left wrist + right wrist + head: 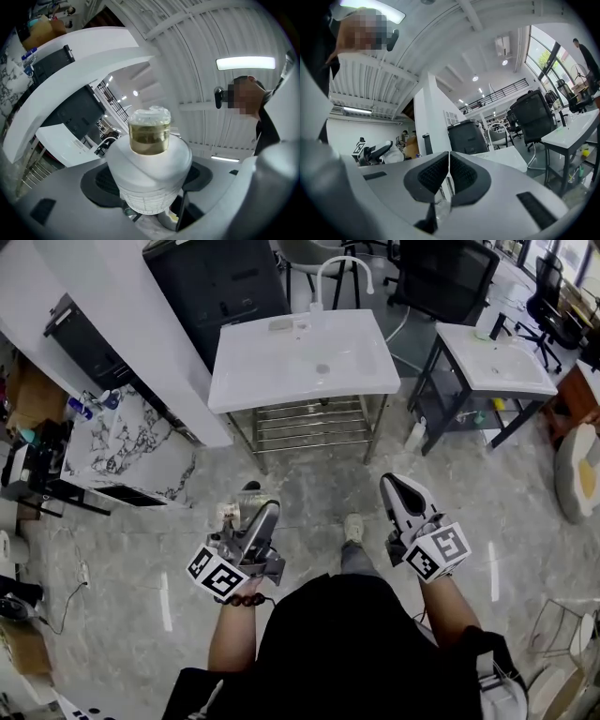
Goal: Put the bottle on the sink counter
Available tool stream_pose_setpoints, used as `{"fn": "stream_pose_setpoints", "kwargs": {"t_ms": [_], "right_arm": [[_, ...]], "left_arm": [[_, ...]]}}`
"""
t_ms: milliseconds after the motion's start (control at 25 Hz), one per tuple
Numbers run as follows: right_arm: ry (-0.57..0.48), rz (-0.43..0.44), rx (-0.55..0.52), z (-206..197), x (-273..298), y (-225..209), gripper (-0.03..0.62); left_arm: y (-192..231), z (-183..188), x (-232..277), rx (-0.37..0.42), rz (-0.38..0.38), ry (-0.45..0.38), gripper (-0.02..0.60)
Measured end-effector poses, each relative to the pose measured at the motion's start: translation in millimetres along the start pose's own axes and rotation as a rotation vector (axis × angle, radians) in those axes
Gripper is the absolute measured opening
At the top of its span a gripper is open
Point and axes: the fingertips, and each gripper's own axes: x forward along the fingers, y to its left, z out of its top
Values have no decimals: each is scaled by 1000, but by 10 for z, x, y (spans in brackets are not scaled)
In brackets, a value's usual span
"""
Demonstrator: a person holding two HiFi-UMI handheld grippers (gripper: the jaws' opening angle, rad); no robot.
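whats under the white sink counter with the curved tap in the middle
Below the white sink counter a steel frame with a shelf of horizontal bars shows, and the visible bars look bare. The counter top covers everything further back beneath the basin.

White bottle (150, 176), yellowish clear cap (149, 136); white sink counter (272, 371)

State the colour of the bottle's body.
White; the bottle shows best in the left gripper view.

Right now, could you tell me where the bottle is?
In the head view's lower left, the bottle is clamped in the left gripper, over the floor short of the sink counter.
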Motion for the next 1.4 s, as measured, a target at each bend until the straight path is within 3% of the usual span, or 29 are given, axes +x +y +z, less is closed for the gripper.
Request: {"fn": "stream_pose_setpoints", "kwargs": {"t_ms": [440,640,1000,1400], "right_arm": [[22,125,43,252,1164,-954,32],[5,157,86,339,1457,-1344,32],[46,78,133,269,1647,-2215,32],[-1,-4,147,408,1984,-2858,31]], "left_arm": [[503,164,1226,16,33,-21,351],[722,82,1687,25,69,34,351],[1127,-230,2502,-8,70,91,351],[1635,-344,3127,-37,53,131,351]]}}
